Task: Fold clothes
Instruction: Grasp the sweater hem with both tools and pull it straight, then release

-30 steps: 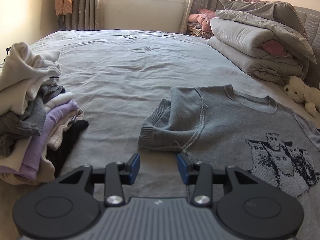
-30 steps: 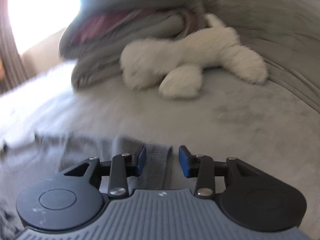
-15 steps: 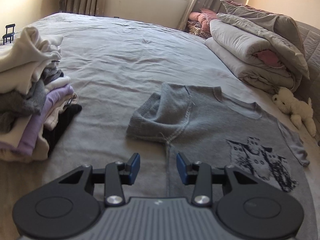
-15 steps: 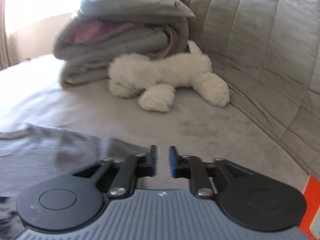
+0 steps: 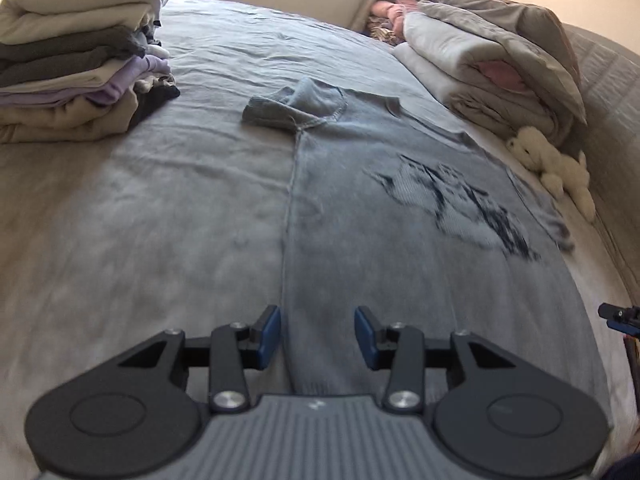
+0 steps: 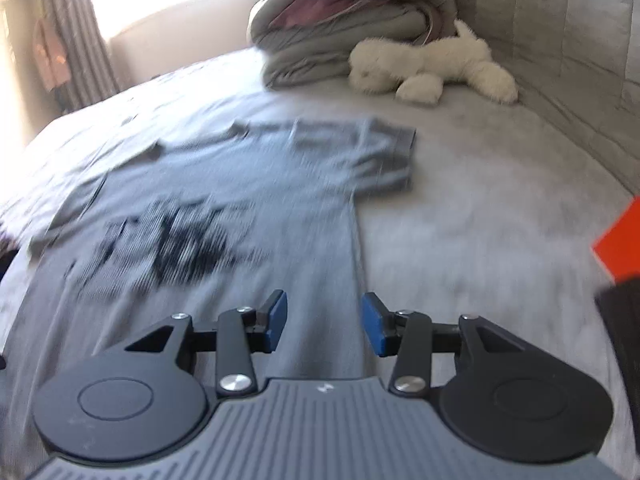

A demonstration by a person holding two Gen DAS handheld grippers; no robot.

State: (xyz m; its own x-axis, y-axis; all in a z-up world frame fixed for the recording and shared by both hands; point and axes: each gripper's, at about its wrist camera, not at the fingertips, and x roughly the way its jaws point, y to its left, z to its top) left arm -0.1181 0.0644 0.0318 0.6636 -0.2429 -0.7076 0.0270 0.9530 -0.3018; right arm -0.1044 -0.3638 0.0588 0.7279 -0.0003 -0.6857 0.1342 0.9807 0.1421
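A grey knit sweater (image 5: 400, 216) with a dark printed picture lies flat on the bed, both sleeves folded in over the body. My left gripper (image 5: 318, 338) hovers open above its left side seam, close to the hem, with nothing pinched. In the right wrist view the same sweater (image 6: 224, 208) spreads out blurred. Over its right side edge, my right gripper (image 6: 324, 326) has its jaws opening, with only cloth lying below them. The right gripper's fingertips (image 5: 618, 316) peek in at the right edge of the left wrist view.
A pile of folded clothes (image 5: 76, 76) sits at the far left of the bed (image 5: 140, 220). Folded duvets (image 5: 488, 56) and a white plush toy (image 5: 556, 164) lie by the padded headboard (image 6: 560, 20). An orange object (image 6: 620, 244) shows at the right edge.
Both grippers pulled back from the sweater's shoulder end toward its hem. The right gripper went nearly shut half a second ago and has widened again; the sleeve by the plush toy now lies folded in.
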